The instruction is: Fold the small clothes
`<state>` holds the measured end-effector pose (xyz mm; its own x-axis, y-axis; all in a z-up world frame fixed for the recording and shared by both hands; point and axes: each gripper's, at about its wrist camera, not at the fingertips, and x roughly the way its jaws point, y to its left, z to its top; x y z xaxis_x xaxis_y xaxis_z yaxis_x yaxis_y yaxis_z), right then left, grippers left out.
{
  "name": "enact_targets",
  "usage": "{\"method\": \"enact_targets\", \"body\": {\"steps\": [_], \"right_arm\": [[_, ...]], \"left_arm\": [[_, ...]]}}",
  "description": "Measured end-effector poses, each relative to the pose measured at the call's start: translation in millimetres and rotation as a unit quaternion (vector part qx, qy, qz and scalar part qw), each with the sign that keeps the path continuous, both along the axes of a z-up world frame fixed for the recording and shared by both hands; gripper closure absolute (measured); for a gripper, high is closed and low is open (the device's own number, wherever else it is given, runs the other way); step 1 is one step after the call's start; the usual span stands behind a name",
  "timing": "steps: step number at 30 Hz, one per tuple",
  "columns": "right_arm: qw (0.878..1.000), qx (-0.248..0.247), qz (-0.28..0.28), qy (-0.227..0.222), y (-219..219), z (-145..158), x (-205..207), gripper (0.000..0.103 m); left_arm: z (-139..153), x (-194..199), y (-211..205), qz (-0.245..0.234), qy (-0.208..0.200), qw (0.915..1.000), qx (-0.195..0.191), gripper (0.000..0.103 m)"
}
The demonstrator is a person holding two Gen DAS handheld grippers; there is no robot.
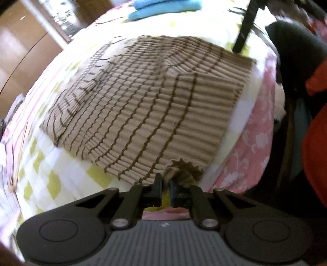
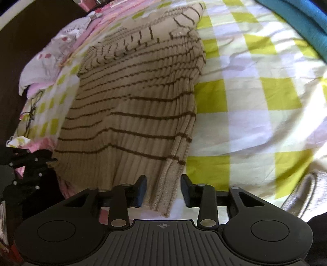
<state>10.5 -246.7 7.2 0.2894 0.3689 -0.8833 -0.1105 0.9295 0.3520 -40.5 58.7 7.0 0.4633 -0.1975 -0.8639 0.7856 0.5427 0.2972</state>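
The left tool (image 1: 166,185) pinches the near hem corner of a beige ribbed knit sweater with thin brown stripes (image 1: 147,106), its fingers nearly pressed together on the bunched edge. The right tool (image 2: 163,189) is spread, a sleeve cuff lying between its fingers. The sweater lies flat on a yellow-and-white checked bedsheet (image 2: 255,98). Beyond, folded blue cloth (image 1: 163,7) rests on the bed.

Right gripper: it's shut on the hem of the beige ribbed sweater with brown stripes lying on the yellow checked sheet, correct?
Not shut. The right wrist view shows the right gripper open, its fingers either side of the beige ribbed sweater with brown stripes on the yellow checked sheet.
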Motion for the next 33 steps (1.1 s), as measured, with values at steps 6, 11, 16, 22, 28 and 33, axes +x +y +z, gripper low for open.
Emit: {"method": "enact_targets", "body": {"steps": [6, 11, 16, 22, 28, 33], "right_arm": [[1.0, -0.007, -0.009, 0.018, 2, -14, -3, 0.077], [0.997, 0.07, -0.043, 0.009, -10, -10, -6, 0.096], [0.985, 0.146, -0.083, -0.046, -21, 13, -8, 0.097], [0.951, 0.235, -0.135, -0.15, -29, 52, -8, 0.097], [0.911, 0.291, -0.173, -0.235, -34, 79, 5, 0.102], [0.906, 0.283, -0.174, -0.262, -31, 91, 28, 0.102]], "left_arm": [[1, 1, 5, 0.045, -0.015, 0.9977, -0.048, 0.088], [9, 12, 21, 0.123, -0.033, 0.9842, -0.122, 0.089], [23, 22, 40, 0.202, -0.068, 0.9565, -0.199, 0.09], [48, 41, 67, 0.297, -0.119, 0.8949, -0.311, 0.091], [70, 54, 89, 0.342, -0.174, 0.8339, -0.396, 0.092], [74, 73, 99, 0.354, -0.196, 0.8189, -0.407, 0.092]]}}
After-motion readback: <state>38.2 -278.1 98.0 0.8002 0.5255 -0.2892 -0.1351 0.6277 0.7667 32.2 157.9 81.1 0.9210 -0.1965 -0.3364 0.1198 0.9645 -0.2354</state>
